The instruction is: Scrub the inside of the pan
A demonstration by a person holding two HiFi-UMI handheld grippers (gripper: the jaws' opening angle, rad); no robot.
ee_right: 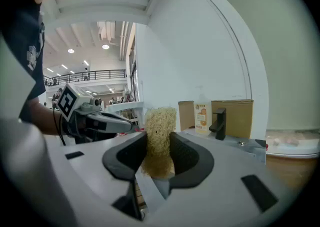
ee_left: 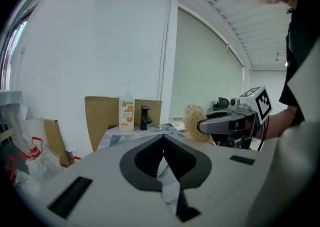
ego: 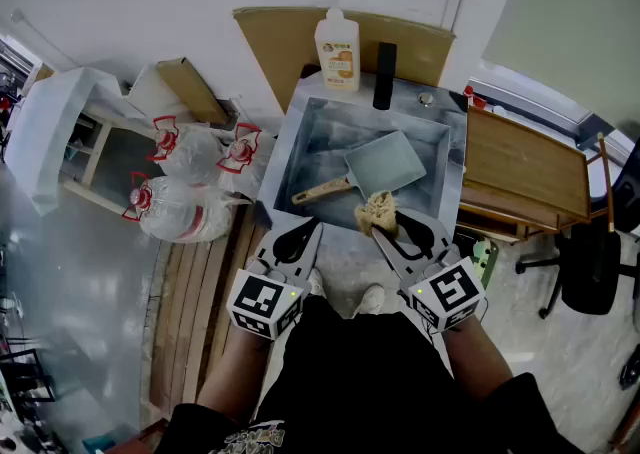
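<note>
A square grey pan (ego: 386, 163) with a wooden handle (ego: 321, 191) lies in the steel sink (ego: 300, 147). My right gripper (ego: 385, 225) is shut on a tan fibrous scrubber (ego: 376, 210), held over the sink's near edge, just short of the pan. The scrubber (ee_right: 159, 141) sticks up between the dark pads in the right gripper view. My left gripper (ego: 303, 234) is shut and empty, at the sink's near left corner. From the left gripper view its jaws (ee_left: 162, 157) meet, and the right gripper (ee_left: 220, 123) with the scrubber (ee_left: 194, 122) shows beside it.
A soap bottle (ego: 338, 49) and a black tap (ego: 384, 75) stand at the sink's back rim, cardboard behind. Plastic bags (ego: 190, 182) lie left of the sink, a wooden table (ego: 523, 172) right, an office chair (ego: 590, 267) beyond it.
</note>
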